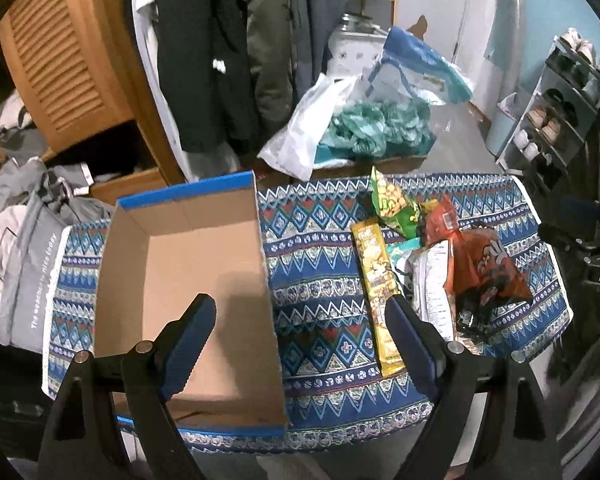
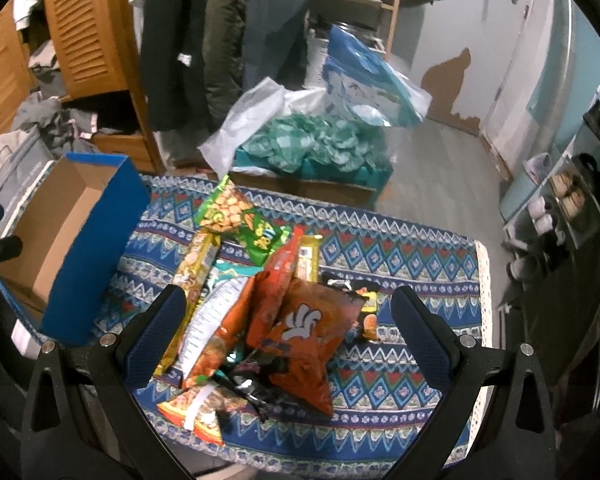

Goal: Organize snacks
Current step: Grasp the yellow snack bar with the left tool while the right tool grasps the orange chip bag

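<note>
Both sets of jaws stand spread wide, grasping nothing; the left gripper (image 1: 300, 340) hovers over the near edge of the empty cardboard box (image 1: 188, 280); the right gripper (image 2: 288, 332) hangs above the snack pile (image 2: 276, 312), heaped right of the box on the patterned bench (image 2: 412, 364).

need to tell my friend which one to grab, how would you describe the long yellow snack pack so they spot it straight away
Find the patterned tablecloth with the open cardboard box at one end and a heap of snack bags at the other. The long yellow snack pack lies flat on the heap's edge nearest the box. It alone is narrow, stick-shaped and yellow; its neighbours are wide, crumpled bags.
</note>
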A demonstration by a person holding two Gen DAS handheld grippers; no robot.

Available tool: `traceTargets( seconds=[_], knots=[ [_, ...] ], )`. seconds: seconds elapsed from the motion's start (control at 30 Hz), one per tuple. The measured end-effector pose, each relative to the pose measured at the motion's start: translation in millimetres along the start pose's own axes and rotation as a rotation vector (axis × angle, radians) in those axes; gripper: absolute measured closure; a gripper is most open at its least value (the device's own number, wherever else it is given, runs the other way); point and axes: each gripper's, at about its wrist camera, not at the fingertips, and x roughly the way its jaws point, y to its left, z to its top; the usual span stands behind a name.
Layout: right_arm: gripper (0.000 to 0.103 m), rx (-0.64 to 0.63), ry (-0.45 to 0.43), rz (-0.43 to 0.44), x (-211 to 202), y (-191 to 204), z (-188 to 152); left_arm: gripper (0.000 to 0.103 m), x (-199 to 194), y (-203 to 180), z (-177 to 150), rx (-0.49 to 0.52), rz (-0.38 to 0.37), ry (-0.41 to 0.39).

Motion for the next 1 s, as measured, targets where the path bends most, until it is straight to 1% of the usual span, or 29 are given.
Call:
traceTargets(
  seconds=[0.07, 0.23, 0.3, 0.37, 0.5, 0.7, 0.77, 0.9, 1.0],
  knots=[
    [0.003, 0.007, 0.014, -0.009, 5.0, -2.4, 0.6, 0.015, 5.4, -1.9, 1.0, 0.0, -0.007, 0.017],
    [0.003, 0.007, 0.06, -0.029, 21.6, -8.8, 0.9, 0.015, 23.3, -6.8, 2.7, -0.024, -0.055, 0.074],
    [0.003, 0.008, 0.092, -0.039, 31.9, -12.0, -0.5, 0.015, 31.2, -10.0, 3.7, -0.018, -0.042, 0.085],
    [0.003, 0.021, 0.13, -0.031, 42.5, -16.3, -2.1, 0.015, 37.8, -14.8, 4.8, -0.004, -0.029, 0.093],
    [0.003, 0.054, 0.196, 0.0, 61.1, -23.0, -6.7, 0.015, 52.6, -25.6, 8.6, 0.022, -0.034, 0.115],
    [0.003, 0.053, 0.281, 0.0, 91.6, -21.6, -14.3, 0.015, 78.9, -42.9, 10.4, 0.071, -0.025, 0.161],
    [0.003, 0.057, 0.311, 0.004, 103.2, -22.0, -17.5, 0.015, 89.8, -47.1, 10.6, 0.076, -0.027, 0.181],
    [0.003, 0.08, 0.342, 0.012, 118.5, -24.5, -23.1, 0.015, 111.3, -53.3, 10.0, 0.075, -0.041, 0.236],
    [0.003, 0.096, 0.359, 0.018, 126.0, -27.4, -26.8, 0.015, 127.6, -54.5, 11.6, 0.041, -0.064, 0.268]
  ],
)
